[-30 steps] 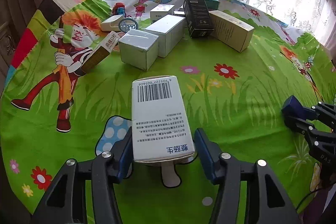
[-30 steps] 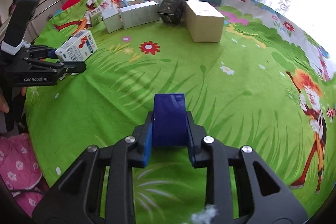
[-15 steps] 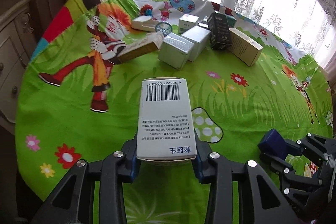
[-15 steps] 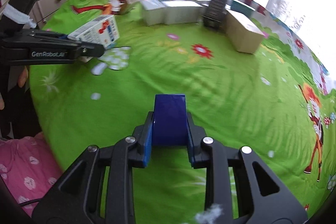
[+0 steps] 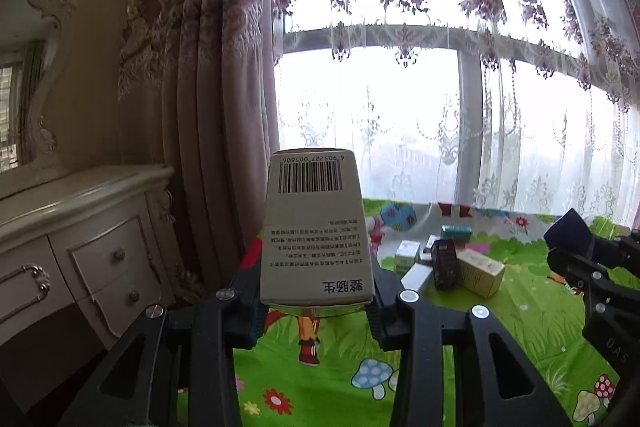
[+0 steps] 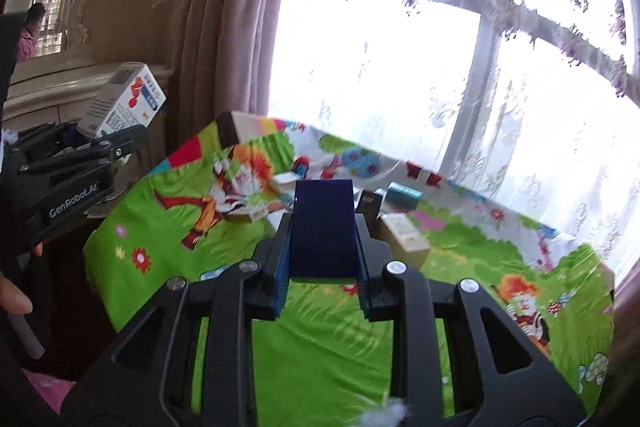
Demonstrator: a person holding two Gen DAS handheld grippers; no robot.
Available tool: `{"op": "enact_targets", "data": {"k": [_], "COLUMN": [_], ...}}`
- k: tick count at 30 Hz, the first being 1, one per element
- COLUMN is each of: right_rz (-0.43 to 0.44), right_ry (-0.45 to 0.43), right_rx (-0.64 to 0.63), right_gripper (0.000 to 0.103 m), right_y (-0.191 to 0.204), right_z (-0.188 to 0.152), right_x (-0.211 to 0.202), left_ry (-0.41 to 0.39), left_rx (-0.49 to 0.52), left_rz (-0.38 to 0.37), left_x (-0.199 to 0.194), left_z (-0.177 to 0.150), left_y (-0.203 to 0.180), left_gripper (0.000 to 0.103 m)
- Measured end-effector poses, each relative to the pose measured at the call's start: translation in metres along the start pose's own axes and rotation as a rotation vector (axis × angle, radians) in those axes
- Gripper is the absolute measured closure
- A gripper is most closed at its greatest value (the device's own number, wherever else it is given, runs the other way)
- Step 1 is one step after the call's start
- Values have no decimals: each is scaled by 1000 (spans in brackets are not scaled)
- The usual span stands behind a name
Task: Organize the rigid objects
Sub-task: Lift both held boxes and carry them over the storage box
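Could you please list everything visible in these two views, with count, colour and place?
white box: one, white with barcode, held in left gripper
blue box: one, dark blue, held in right gripper
boxes: several, white, black, tan, teal, clustered at the table's far side
tablecloth: one, green cartoon print, covering the table
dresser: one, cream, left of the table
curtains: pink drape beside white lace, at the window
left gripper: black, shut on white box
right gripper: black, shut on blue box
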State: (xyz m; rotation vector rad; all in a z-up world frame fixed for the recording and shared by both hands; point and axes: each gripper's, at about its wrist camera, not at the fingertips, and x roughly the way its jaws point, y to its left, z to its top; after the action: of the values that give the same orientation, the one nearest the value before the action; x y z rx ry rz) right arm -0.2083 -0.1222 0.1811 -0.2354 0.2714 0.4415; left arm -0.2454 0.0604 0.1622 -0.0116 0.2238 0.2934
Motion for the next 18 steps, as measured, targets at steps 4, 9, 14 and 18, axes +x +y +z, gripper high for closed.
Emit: {"op": "enact_targets", "data": {"k": [4, 9, 14, 18], "right_rz": [-102, -198, -258, -308], "right_ry": [-116, -217, -243, -256], "right_rx": [-1, 1, 33, 65], "right_gripper": [72, 72, 72, 72], "right_y": [-7, -16, -32, -50], "right_z": [17, 33, 34, 26], "right_x": [-27, -57, -77, -98], "left_ry": [-82, -185, -253, -310], "left_rx": [2, 29, 55, 83], "left_rz": [-8, -29, -94, -160], "left_x": [-18, -41, -62, -79], "left_z": [10, 26, 44, 56], "left_y": [-4, -16, -41, -67], "left_gripper": [62, 62, 62, 62]}}
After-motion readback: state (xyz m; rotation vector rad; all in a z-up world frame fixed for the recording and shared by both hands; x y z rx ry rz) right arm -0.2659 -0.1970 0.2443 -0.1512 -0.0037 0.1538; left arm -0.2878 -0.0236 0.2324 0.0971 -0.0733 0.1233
